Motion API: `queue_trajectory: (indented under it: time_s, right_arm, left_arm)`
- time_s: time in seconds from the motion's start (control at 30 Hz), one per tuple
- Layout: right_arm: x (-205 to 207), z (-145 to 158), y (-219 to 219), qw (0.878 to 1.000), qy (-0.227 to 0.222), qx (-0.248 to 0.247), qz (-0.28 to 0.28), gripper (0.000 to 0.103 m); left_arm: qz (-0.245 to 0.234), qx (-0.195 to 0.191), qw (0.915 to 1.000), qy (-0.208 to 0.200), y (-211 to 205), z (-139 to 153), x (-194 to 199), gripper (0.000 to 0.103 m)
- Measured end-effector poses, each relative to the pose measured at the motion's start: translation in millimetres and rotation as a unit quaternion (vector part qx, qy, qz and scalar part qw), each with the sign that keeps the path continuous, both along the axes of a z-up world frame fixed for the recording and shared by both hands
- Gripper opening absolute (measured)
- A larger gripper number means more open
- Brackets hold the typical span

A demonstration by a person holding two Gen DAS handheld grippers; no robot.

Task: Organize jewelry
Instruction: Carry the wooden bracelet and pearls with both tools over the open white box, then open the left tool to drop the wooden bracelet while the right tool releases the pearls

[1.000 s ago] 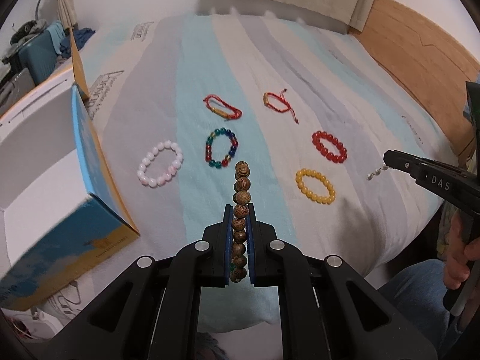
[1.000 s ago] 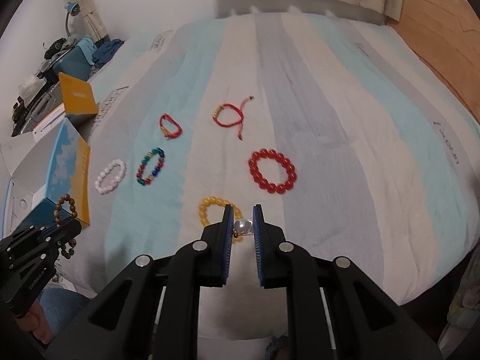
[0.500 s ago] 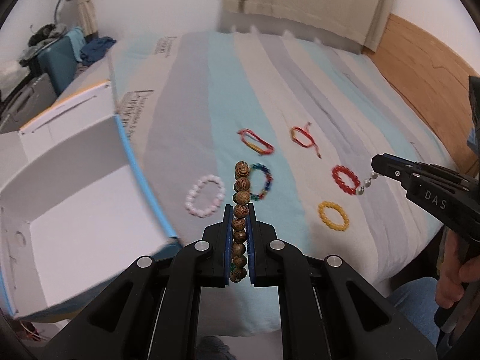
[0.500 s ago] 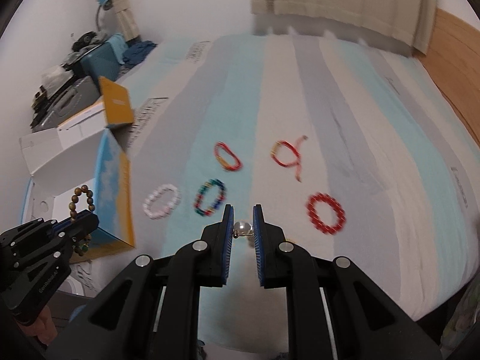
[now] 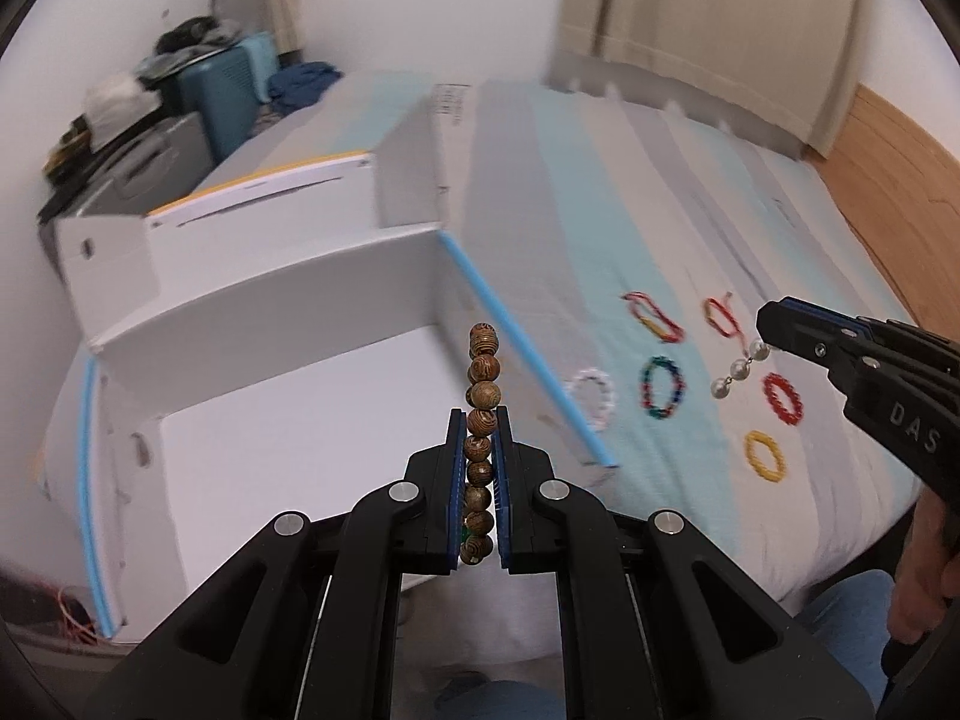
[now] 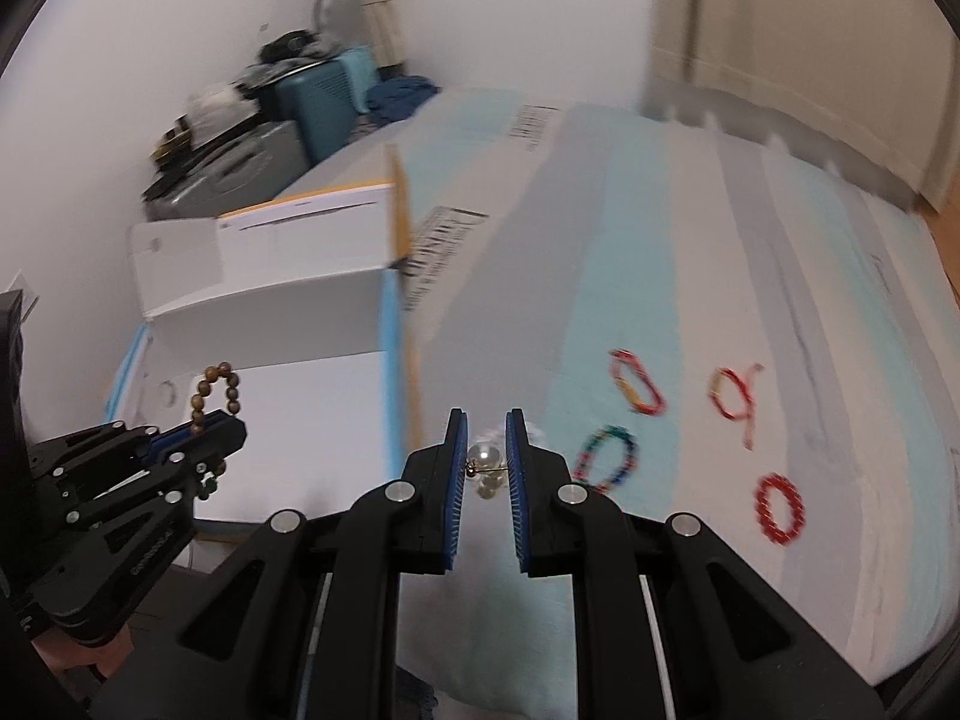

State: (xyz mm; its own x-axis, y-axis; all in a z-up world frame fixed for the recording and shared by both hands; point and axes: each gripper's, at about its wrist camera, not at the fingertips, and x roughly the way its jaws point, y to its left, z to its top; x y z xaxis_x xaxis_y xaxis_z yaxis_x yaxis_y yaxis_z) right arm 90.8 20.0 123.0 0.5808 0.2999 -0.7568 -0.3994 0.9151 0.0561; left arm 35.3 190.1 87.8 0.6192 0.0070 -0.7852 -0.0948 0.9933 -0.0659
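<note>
Because both views are smeared with blur, the print on the striped bed cover and the clutter by the far wall cannot be read, and the white bracelet is little more than a pale ring just beside the blue edge of the open white box, whose near corner is cut off by the frame. The left gripper is clamped on a wooden bead bracelet, which stands edge-on above the box interior. The right gripper pinches a pearl earring; in the left view its pearls hang over the cover near the multicoloured bracelet. The red bracelet, yellow bracelet and two red cord bracelets lie on the bed.
</note>
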Motion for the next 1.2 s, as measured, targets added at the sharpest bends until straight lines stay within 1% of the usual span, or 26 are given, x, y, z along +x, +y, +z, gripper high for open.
queue_trajectory:
  time_s: [0.23,0.33,0.43,0.53,0.77,0.87,1.13,1.2]
  right_arm:
    - [-7,-9,64,0.999,0.006,-0.010,0.050,0.012]
    - [-8,-21,88,0.997,0.014,-0.018,0.070,0.012]
    - [-5,-38,111,0.995,0.032,-0.024,0.088,0.012]
    - [-2,-56,127,0.993,0.051,-0.032,0.101,0.012]
    - [10,-96,149,0.988,0.095,-0.055,0.110,0.012]
    - [12,-107,153,0.986,0.104,-0.062,0.112,0.012]
    - [13,-122,161,0.984,0.117,-0.067,0.117,0.012]
    - [13,-126,162,0.983,0.122,-0.069,0.118,0.014]
  left_arm:
    - [0.036,-0.001,0.9993,0.013,46,-11,-13,0.008]
    - [0.057,-0.004,0.9981,0.026,69,-23,-19,0.008]
    - [0.075,-0.007,0.9964,0.040,87,-35,-24,0.008]
    - [0.095,-0.009,0.9935,0.062,107,-51,-25,0.008]
    - [0.117,-0.027,0.9867,0.110,138,-85,-26,0.008]
    - [0.123,-0.032,0.9842,0.124,146,-97,-27,0.008]
    - [0.129,-0.031,0.9815,0.138,147,-110,-31,0.008]
    - [0.132,-0.030,0.9809,0.140,148,-112,-31,0.009]
